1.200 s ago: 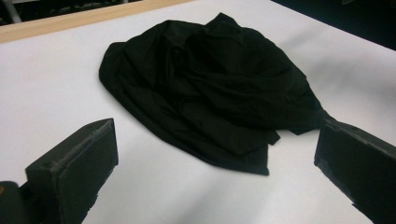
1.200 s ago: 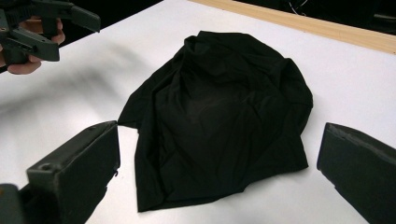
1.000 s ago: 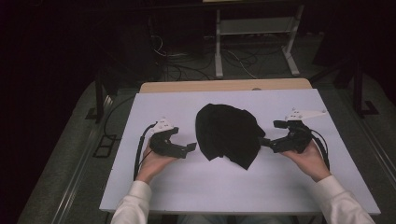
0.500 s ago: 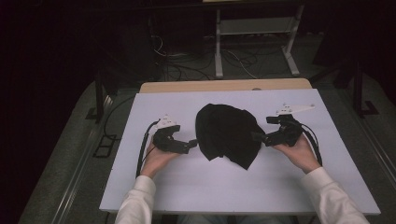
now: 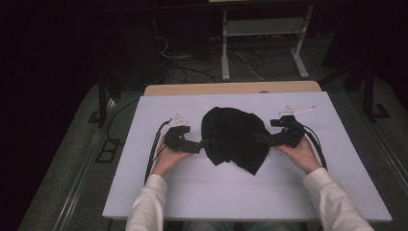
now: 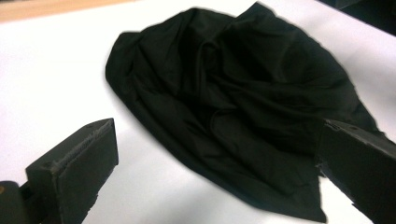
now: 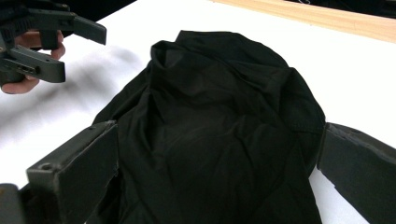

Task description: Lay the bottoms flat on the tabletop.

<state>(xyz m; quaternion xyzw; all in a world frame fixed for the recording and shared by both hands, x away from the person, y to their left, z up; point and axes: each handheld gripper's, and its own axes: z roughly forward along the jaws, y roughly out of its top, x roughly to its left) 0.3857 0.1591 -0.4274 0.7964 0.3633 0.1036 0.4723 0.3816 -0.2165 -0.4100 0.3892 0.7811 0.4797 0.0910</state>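
Both jaws stand apart: left gripper [image 5: 201,143] at the cloth [image 5: 234,137] edge, right gripper [image 5: 262,138] already over it. Pinch one layer at each side, then pull outward evenly.

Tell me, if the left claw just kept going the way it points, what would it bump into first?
Most likely the black cloth. The left claw stands open and aims right at the crumpled heap on the white table, with nothing else between. Its edge lies very close already, though the exact gap is hard to judge.
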